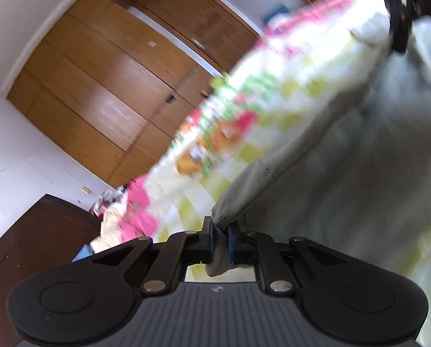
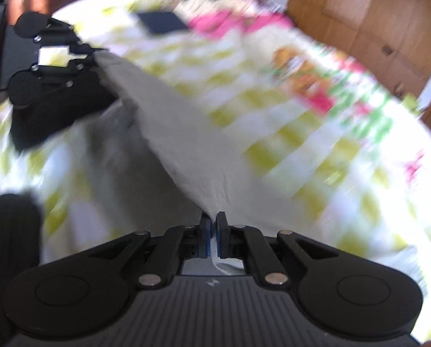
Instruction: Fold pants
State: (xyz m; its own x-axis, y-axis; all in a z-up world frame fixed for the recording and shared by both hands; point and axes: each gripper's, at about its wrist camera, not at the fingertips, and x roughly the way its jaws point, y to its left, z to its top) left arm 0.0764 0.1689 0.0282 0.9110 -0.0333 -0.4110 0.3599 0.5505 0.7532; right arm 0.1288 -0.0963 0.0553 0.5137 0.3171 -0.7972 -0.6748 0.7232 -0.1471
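Bedspread (image 2: 316, 150) with yellow squares and pink flowers covers the bed, near a brown wooden wardrobe (image 1: 105, 86). Above that bedspread, grey pants (image 2: 180, 133) hang stretched between left gripper (image 1: 220, 241) and right gripper (image 2: 213, 238), both pinching cloth.

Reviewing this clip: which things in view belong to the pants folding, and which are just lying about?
In the job: grey pants, left gripper, right gripper, both clamped on the fabric.

Lying about: dark flat item on the patterned bedspread, wooden wardrobe.

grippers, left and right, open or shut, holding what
Left gripper: shut on the grey pants, cloth pinched between the pads.
Right gripper: shut on the same grey pants.
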